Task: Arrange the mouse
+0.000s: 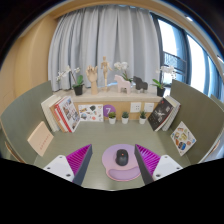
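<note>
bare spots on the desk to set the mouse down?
The mouse sits on its mouse pad between the open fingers of the hand-held gripper. Bare desk runs ahead of it, up to the small pots. Crowded: books at left, books at right, back shelf.

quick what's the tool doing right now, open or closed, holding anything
Tool: open, holding nothing; the mouse sits on its mouse pad between the fingers, gaps either side.
</note>
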Demonstrator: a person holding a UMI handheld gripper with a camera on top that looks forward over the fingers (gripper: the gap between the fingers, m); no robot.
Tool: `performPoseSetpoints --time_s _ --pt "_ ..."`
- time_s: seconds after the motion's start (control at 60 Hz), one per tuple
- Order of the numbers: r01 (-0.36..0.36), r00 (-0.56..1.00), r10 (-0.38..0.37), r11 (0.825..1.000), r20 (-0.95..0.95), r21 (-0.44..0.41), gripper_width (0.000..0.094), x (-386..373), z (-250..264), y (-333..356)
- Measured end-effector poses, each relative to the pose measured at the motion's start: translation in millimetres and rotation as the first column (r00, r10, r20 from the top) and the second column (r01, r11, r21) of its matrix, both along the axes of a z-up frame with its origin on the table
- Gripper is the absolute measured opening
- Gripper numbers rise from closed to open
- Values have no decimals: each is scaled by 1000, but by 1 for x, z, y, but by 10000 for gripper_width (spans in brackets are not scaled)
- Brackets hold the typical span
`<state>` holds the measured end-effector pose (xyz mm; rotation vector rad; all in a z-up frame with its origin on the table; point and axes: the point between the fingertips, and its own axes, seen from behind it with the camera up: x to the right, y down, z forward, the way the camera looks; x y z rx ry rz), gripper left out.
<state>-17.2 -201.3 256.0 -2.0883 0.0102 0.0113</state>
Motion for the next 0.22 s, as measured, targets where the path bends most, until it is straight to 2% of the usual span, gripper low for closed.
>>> performPoseSetpoints --time_s 0.217 --pt "-8 999 9 1000 34 -16 854 -15 -12 -35"
